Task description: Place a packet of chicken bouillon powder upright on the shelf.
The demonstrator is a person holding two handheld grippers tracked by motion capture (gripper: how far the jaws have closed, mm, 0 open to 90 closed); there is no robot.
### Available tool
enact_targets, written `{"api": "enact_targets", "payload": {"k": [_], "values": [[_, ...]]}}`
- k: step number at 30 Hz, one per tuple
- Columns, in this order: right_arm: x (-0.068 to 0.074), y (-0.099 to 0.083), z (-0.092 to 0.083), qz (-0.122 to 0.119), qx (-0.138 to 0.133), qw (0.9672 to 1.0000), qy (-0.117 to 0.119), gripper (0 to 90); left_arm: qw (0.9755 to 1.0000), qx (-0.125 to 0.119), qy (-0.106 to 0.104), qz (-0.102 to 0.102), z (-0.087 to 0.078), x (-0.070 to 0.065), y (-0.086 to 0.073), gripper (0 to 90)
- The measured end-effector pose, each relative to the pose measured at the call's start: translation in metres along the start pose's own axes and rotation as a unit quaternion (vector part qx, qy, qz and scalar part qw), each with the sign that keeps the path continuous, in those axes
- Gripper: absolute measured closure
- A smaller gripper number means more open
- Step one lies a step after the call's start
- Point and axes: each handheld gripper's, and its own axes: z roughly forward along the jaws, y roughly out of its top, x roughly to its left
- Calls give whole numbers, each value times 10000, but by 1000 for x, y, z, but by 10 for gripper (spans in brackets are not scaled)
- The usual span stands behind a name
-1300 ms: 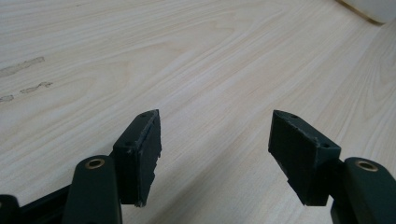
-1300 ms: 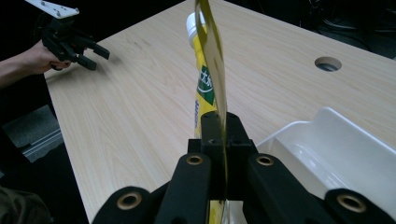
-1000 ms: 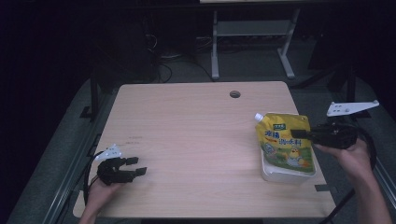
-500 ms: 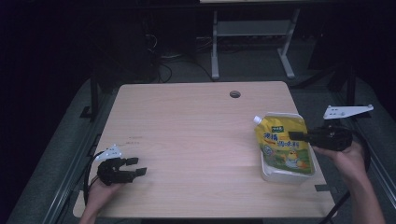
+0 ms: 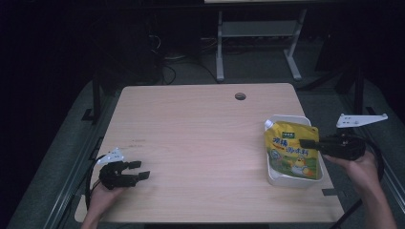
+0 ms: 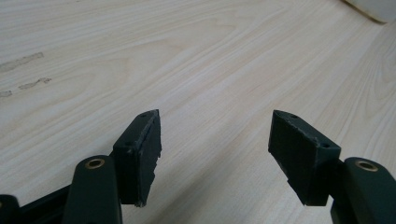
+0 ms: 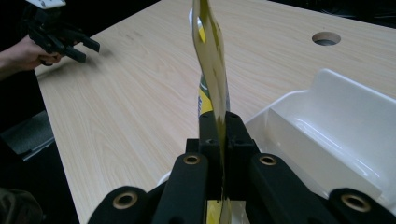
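Already off the worktop (image 5: 200, 138), the yellow pouch (image 5: 291, 155) hung from my right gripper (image 5: 308, 143), whose fingers (image 7: 233, 135) were pinched shut on the pouch's thin side edge. Seen from the high view, the pouch sat above a white tray (image 5: 286, 179) at the right side of the worktop, near the front edge, its lower part over the tray's hollow and its spouted corner pointing up and to the left. My right gripper view showed the pouch (image 7: 212, 60) edge-on, rising straight out of the closed fingers, with the tray (image 7: 336, 121) open and bare-walled just beside it; I could not tell from these pictures whether the pouch's bottom touched the tray floor or hung clear of it.

My left gripper (image 5: 138, 170) lay idle at the near left corner, well apart from the work, its fingers (image 6: 140, 154) spread wide over bare wood and holding nothing.

As I judged it, the grasp was done and secure, and the pouch was either on its way into the tray or on its way out; which one the pictures did not settle. What remained was to carry it to its resting place, lay it down and let go. The left hand (image 5: 102, 200) had no part to play yet.
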Motion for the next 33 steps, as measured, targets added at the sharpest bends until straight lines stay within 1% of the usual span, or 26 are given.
{"api": "enact_targets", "payload": {"k": [6, 10, 24, 33], "values": [[-2, -10, -7, 55, 0, 10000, 7, 876, 10000, 9, -1, -2, 0, 0, 0, 343], [-6, -18, -11, 132, -33, 9999, 70, 868, 10000, 17, 2, -6, 0, 0, 0, 343], [-16, -38, -17, 330, -114, 9994, 59, 870, 10000, 20, -3, -29, 2, 0, 0, 343], [-21, -50, -19, 460, -211, 9987, 34, 879, 10000, 30, 0, -39, 3, 0, 0, 343]]}}
